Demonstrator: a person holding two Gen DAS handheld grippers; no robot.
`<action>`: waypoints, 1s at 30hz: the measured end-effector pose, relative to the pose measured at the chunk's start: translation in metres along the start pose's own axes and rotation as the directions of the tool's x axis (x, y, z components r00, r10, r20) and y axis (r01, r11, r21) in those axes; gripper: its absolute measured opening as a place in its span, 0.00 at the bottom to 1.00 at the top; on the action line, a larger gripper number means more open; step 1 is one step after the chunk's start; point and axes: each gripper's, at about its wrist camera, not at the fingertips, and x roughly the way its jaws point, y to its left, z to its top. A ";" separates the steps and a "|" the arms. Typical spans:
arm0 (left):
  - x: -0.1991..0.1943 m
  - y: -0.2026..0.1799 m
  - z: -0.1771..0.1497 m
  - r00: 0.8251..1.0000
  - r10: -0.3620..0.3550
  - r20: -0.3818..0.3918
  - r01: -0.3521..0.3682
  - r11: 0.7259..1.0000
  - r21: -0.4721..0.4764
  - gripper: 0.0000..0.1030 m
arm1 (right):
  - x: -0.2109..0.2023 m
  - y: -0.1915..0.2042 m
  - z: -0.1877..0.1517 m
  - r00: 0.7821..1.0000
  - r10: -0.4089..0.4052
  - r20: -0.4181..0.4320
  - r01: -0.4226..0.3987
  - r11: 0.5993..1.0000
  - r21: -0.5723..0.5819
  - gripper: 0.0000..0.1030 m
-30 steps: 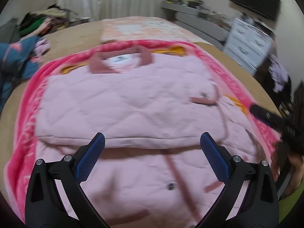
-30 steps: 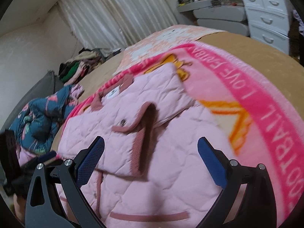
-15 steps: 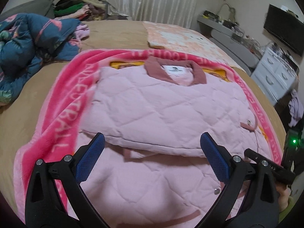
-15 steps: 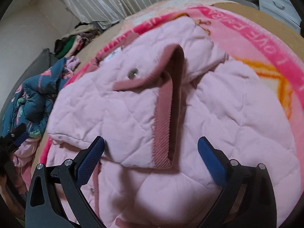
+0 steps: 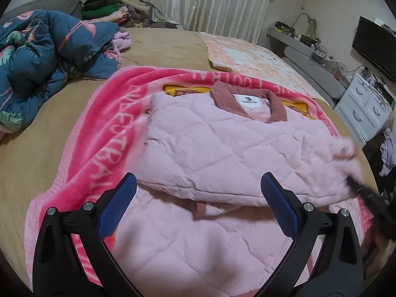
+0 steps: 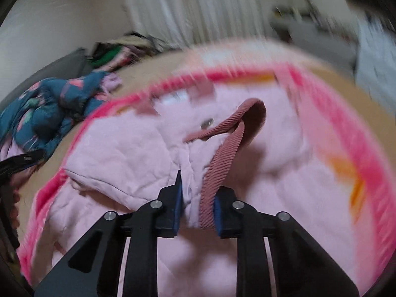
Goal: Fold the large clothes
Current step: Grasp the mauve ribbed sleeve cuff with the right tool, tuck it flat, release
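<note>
A pale pink quilted jacket [image 5: 222, 148] with a dusty-rose collar [image 5: 222, 96] lies on a bright pink blanket [image 5: 99, 136] on the bed; its sleeves are folded across the body. My left gripper [image 5: 198, 198] is open and empty, above the jacket's near half. My right gripper [image 6: 196, 198] is shut on the jacket's ribbed rose cuff [image 6: 222, 163] and the sleeve fabric beside it. The right gripper also shows as a dark blur in the left wrist view [image 5: 366, 193], at the jacket's right edge.
A crumpled blue floral duvet [image 5: 37, 61] lies at the left of the bed. A pile of clothes [image 5: 111, 7] sits at the back by the curtain. A peach blanket [image 5: 247, 54] lies behind the jacket. White drawers [image 5: 366, 109] stand to the right of the bed.
My right gripper has closed on the sleeve cuff, which it was only hovering over before. My left gripper has stayed open while its view swung left and back.
</note>
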 end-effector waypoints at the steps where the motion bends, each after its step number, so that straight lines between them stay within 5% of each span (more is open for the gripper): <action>1: 0.000 0.002 0.002 1.000 0.004 0.002 -0.004 1.000 -0.005 0.91 | -0.007 0.004 0.012 0.999 0.009 0.034 -0.007 0.999 -0.036 0.17; 6: 0.001 0.006 0.015 1.000 -0.003 0.022 0.004 1.000 -0.016 0.91 | -0.033 0.016 0.067 0.984 0.027 0.176 0.003 0.986 -0.168 0.10; 10: 0.008 0.005 0.024 1.000 -0.005 0.025 0.005 1.000 -0.017 0.91 | -0.026 0.018 0.088 0.981 0.001 0.193 0.046 0.971 -0.235 0.10; 21: 0.045 -0.016 0.036 1.000 -0.009 -0.021 0.009 1.000 0.004 0.91 | 0.023 -0.011 0.105 0.985 -0.088 0.150 0.119 0.970 -0.210 0.09; 30: 0.071 -0.041 0.037 0.998 -0.008 -0.060 0.011 0.999 0.045 0.91 | 0.073 -0.056 0.058 0.987 -0.158 0.011 0.158 0.981 -0.117 0.10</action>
